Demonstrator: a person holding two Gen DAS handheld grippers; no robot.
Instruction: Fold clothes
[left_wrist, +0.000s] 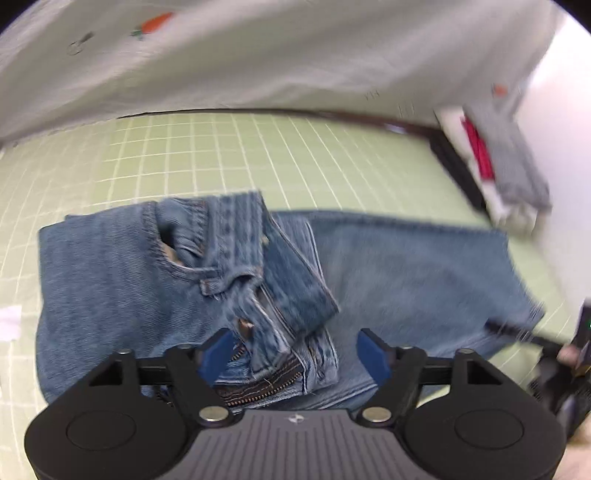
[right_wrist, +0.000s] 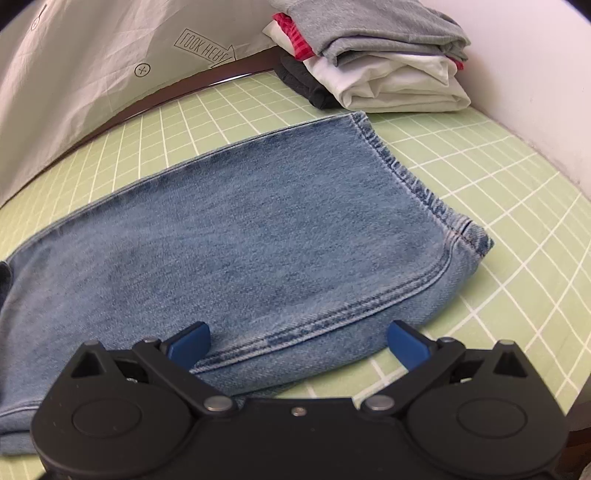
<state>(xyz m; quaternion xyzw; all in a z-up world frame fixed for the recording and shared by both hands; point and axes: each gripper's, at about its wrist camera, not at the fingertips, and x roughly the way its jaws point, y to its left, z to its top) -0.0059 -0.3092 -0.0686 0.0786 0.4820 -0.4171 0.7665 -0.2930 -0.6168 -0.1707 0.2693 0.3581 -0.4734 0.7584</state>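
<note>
Blue jeans (left_wrist: 110, 280) lie folded lengthwise on the green grid mat (left_wrist: 184, 155). In the left wrist view the waistband, fly and zipper are bunched up just ahead of my left gripper (left_wrist: 295, 354). Its blue pads stand wide apart above the denim and press on nothing. In the right wrist view the leg end of the jeans (right_wrist: 240, 229) lies flat, its hem towards the right. My right gripper (right_wrist: 299, 347) is open over the near seam of the leg, with the cloth edge below and between its pads and not gripped.
A stack of folded clothes (right_wrist: 388, 66) in grey, red, white and black sits at the mat's far corner by a white wall (right_wrist: 535, 74). A white printed sheet (right_wrist: 74, 66) hangs behind the mat (right_wrist: 498, 206). A white scrap (left_wrist: 9, 321) lies at the left.
</note>
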